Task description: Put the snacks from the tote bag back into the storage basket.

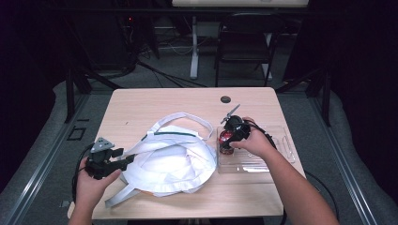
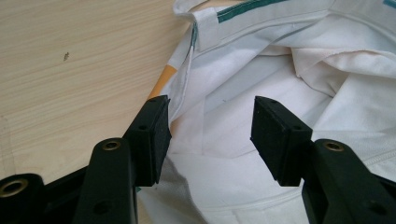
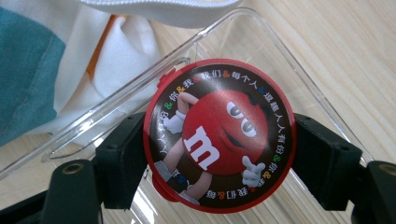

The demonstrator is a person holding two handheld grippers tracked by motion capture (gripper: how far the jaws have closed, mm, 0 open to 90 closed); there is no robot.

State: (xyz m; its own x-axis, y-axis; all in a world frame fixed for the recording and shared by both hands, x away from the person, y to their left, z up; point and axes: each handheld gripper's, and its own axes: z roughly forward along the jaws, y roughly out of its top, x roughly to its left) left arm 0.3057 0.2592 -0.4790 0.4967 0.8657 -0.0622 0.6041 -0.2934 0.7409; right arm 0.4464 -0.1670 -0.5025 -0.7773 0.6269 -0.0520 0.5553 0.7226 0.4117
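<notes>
Red tin (image 3: 219, 135) clamped in right gripper (image 1: 231, 136) over the tray (image 1: 281, 161) — left gripper (image 2: 210, 135) gapes at the bag (image 1: 173, 159); next, probably, carry it in.

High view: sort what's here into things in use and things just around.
In use:
- white bag, left gripper open at its mouth
- candy tub, right gripper shut on it
- clear tray under the tub

Just around:
- chair
- floor cables
- table's cable hole
</notes>
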